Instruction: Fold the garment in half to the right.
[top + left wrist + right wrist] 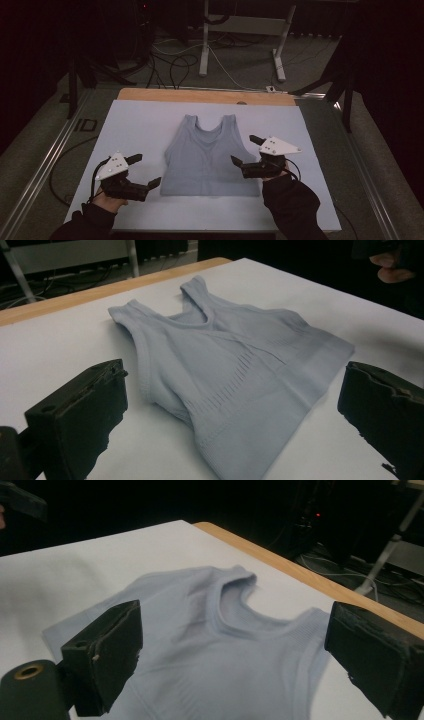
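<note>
While tank top (209, 157) lies flat (straps away), left hand-held gripper (148, 171) and right hand-held gripper (246, 150) flank it, both spread.

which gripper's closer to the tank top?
Right. The right gripper has a jaw tip over the tank top near its edge; the left gripper sits just off the bottom-left corner.

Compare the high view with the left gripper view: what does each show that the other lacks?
High view alone: both forearms, the left tool, the right tool with its grey plate, and the floor cables beyond the table. Left gripper view alone: the top's ribbed bands up close, framed by its own wide-apart jaws. Both: the top lying flat on the white sheet, and the wooden table edge.
</note>
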### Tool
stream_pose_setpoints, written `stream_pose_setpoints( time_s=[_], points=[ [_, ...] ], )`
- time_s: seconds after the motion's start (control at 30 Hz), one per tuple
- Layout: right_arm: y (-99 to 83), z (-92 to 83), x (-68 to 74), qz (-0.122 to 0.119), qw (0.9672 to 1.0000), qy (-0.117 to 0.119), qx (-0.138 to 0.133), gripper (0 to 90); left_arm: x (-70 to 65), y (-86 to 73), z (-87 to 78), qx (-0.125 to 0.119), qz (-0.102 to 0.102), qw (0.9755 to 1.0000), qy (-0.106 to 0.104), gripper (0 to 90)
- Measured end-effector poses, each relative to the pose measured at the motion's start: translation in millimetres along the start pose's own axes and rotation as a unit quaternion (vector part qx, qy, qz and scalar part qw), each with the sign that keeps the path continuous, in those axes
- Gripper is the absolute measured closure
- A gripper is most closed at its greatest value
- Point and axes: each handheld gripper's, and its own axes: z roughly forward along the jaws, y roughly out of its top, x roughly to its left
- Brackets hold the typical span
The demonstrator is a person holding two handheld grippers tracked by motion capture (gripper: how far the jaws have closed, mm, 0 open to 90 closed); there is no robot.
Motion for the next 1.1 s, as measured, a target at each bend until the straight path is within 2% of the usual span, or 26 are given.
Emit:
stream_pose_setpoints(
  time_s=[0.17, 0.27, 0.33, 0.4, 0.57, 0.67, 0.73, 0.8, 0.83, 0.93, 0.97, 1.0, 1.1],
  points=[
    [7.6, 11.3, 2.5, -0.003, 0.9999, 0.01, -0.003, 8.5, -1.3, -0.3, 11.4, 0.024, -0.006, 0.9997, 0.0, 0.0],
    [13.7, 21.5, 5.9, -0.009, 0.9998, 0.019, -0.005, 8.5, -0.5, -4.5, 21.2, 0.051, -0.016, 0.9986, -0.002, 0.1],
    [14.6, 23.9, 6.4, -0.01, 0.9997, 0.021, -0.006, 8.5, -0.5, -4.5, 21.2, 0.051, -0.016, 0.9986, -0.002, 0.1],
    [16.3, 31.1, 9.6, -0.01, 0.9996, 0.028, -0.005, 8.5, 1.1, -10.4, 29.7, 0.07, -0.017, 0.9974, -0.01, 0.0],
    [15.7, 40.1, 13.1, -0.007, 0.9994, 0.034, -0.004, 8.5, 4.4, -18.0, 39.4, 0.089, -0.015, 0.9959, -0.008, 0.1],
    [14.9, 44.1, 14.8, -0.006, 0.9992, 0.038, -0.003, 8.5, 7.7, -22.1, 44.7, 0.099, -0.031, 0.9946, -0.006, 0.1],
    [14.3, 46.5, 15.1, -0.008, 0.9992, 0.039, -0.001, 8.6, 8.7, -25.0, 48.5, 0.108, -0.03, 0.9937, -0.008, 0.1],
    [13.8, 48.8, 16.3, -0.007, 0.9992, 0.039, -0.001, 8.6, 8.5, -27.9, 52.8, 0.121, -0.03, 0.9921, -0.012, 0.1],
    [13.8, 48.8, 16.3, -0.007, 0.9992, 0.039, -0.001, 8.6, 8.5, -27.9, 52.8, 0.121, -0.03, 0.9921, -0.012, 0.2],
    [12.1, 52.4, 16.7, -0.004, 0.9991, 0.041, 0.001, 8.6, 5.5, -32.8, 61.6, 0.142, -0.025, 0.9893, -0.02, 2.9],
    [11.5, 53.3, 16.5, -0.005, 0.9991, 0.043, 0.001, 8.6, 5.5, -32.8, 61.6, 0.142, -0.025, 0.9893, -0.02, 3.2],
    [11.1, 54.0, 16.9, -0.003, 0.9991, 0.043, 0.002, 8.5, 4.8, -35.5, 66.4, 0.158, -0.029, 0.9866, -0.024, 3.6],
    [9.6, 56.3, 17.4, -0.002, 0.9989, 0.046, 0.002, 8.5, 4.1, -39.4, 71.8, 0.175, -0.037, 0.9835, -0.031, 7.9]
  ],
)
